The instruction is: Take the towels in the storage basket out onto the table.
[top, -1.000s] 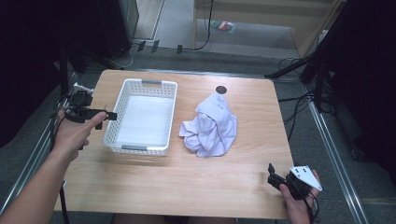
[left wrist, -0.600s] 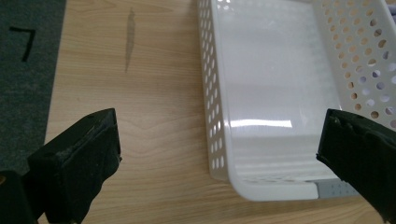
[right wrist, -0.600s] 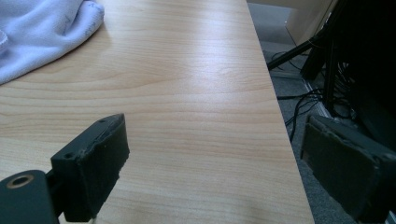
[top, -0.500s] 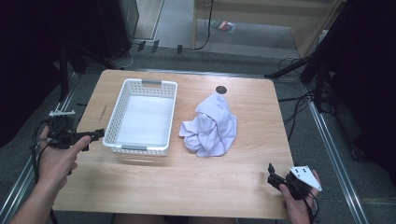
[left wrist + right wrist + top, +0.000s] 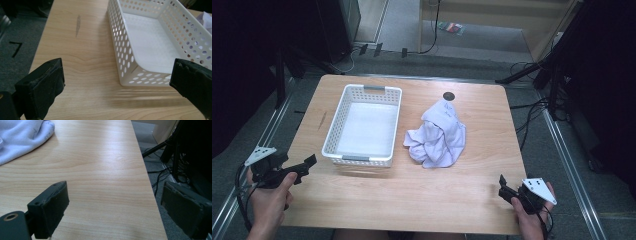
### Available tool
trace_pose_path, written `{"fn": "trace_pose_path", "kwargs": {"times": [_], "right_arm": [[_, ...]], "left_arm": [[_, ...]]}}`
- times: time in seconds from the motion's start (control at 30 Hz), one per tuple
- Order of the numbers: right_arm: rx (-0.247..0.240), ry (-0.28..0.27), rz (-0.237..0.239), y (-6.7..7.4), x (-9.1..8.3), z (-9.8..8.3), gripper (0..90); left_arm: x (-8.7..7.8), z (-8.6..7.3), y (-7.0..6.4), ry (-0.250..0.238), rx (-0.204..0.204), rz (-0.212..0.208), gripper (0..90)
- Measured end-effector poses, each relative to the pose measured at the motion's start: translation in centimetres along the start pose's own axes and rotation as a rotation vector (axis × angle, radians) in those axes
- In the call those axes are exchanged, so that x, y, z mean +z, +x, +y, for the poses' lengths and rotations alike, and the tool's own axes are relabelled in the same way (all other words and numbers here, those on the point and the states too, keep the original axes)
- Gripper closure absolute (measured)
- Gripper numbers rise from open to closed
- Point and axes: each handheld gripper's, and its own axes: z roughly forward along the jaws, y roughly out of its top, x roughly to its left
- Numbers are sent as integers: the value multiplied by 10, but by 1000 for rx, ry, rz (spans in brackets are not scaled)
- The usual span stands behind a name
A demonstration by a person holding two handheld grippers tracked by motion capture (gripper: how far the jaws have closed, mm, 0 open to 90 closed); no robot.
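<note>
The left gripper [image 5: 117,87] has its two black jaws spread wide with nothing between them; it hangs at the table's near left corner, just short of the basket's near end. The right gripper [image 5: 113,212] is spread just as wide and also holds nothing, low over the near right corner of the table [image 5: 412,200], one jaw past the table's right edge in the right gripper view. In the high view the left gripper [image 5: 307,164] sits in one hand [image 5: 269,200] and the right gripper [image 5: 504,187] in the other hand [image 5: 532,212].

There is one white basket [image 5: 334,132], perforated and empty, on the left half of the table; its long axis runs from the near edge toward the far edge, a short end facing the left gripper. One pale lilac cloth [image 5: 437,135] lies crumpled just right of the basket, apart from it, near the table's middle; its heap stretches roughly near-to-far. One small dark round spot [image 5: 448,96] lies on the tabletop beyond the cloth
</note>
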Motion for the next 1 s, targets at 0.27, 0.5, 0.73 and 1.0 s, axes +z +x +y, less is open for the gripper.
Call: {"fn": "trace_pose_path", "kwargs": {"times": [0.27, 0.5, 0.73, 1.0], "right_arm": [[3, -3, 1, 0, 0, 0, 81], [2, -3, 0, -1, 0, 0, 81], [-1, -6, 6, 0, 0, 0, 80], [-9, -7, 12, 0, -1, -1, 80]], "left_arm": [[-1, -27, 16, -92, 1, 2, 0], [6, -53, 28, -99, 16, 16, 0], [9, -56, 31, -95, 14, 16, 0], [14, -55, 34, -55, -25, 24, 0]]}}
